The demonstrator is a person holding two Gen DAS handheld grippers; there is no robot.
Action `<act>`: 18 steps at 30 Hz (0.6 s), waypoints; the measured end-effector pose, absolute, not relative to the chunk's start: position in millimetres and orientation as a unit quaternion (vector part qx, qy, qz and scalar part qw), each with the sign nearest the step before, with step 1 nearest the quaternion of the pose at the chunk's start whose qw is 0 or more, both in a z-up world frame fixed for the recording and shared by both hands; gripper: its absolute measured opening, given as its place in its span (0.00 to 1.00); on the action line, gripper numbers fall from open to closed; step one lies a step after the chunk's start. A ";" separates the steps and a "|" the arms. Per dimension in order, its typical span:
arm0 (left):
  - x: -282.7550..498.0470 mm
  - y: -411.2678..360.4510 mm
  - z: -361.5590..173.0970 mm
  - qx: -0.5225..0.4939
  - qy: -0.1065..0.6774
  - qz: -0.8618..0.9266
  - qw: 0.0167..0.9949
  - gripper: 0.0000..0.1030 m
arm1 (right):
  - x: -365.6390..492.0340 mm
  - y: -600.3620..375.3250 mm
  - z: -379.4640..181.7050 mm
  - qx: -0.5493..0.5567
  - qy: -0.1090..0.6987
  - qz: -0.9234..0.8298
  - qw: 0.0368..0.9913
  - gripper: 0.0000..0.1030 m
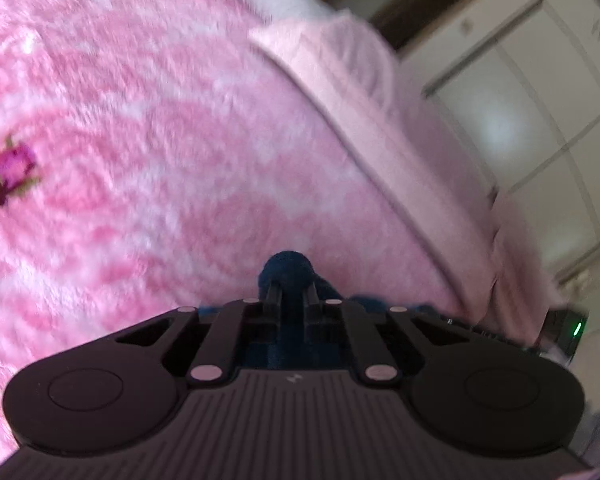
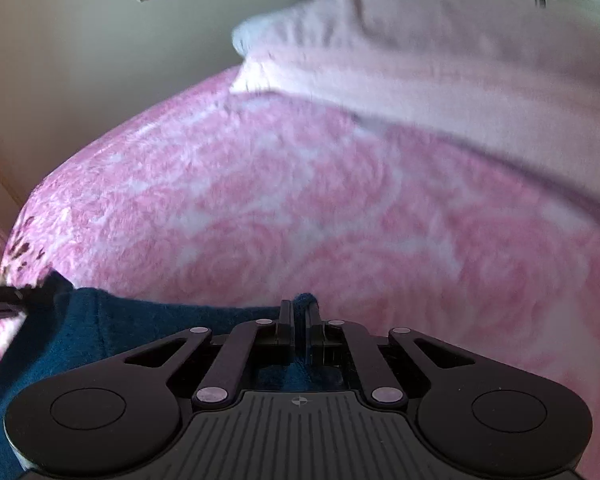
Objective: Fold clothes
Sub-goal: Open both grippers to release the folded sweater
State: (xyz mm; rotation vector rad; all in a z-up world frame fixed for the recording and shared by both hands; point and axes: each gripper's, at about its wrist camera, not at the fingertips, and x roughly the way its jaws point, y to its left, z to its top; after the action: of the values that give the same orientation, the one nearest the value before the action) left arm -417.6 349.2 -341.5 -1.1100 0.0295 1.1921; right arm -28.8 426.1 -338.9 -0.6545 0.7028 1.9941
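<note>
Pinching blue garment (image 2: 100, 332), both grippers clamped (pink blanket (image 2: 300, 200) beneath)

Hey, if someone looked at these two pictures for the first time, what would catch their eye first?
The fluffy pink rose-patterned blanket fills most of both views, spread over the bed. Against it, the dark blue garment stands out low in the frame, pinched by the right gripper and, at another bunched bit, by the left gripper. A pale pink quilt lies heaped along the blanket's far edge.
</note>
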 end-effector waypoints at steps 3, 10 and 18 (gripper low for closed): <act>-427.1 341.1 -343.4 -0.513 -0.002 0.554 0.656 0.06 | -25.5 426.5 -333.1 -0.248 0.284 0.797 0.472 0.02; -409.8 366.4 -371.8 -0.541 0.061 0.573 0.613 0.12 | -49.9 440.3 -362.6 -0.339 0.289 0.754 0.483 0.02; -400.4 352.1 -338.6 -0.517 0.134 0.593 0.603 0.28 | -31.1 423.6 -325.2 -0.325 0.298 0.755 0.484 0.65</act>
State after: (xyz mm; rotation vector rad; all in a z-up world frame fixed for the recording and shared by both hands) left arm -400.4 352.1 -338.6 -1.1976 0.3106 1.3722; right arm -31.1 423.6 -325.2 -0.7922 0.7268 1.8388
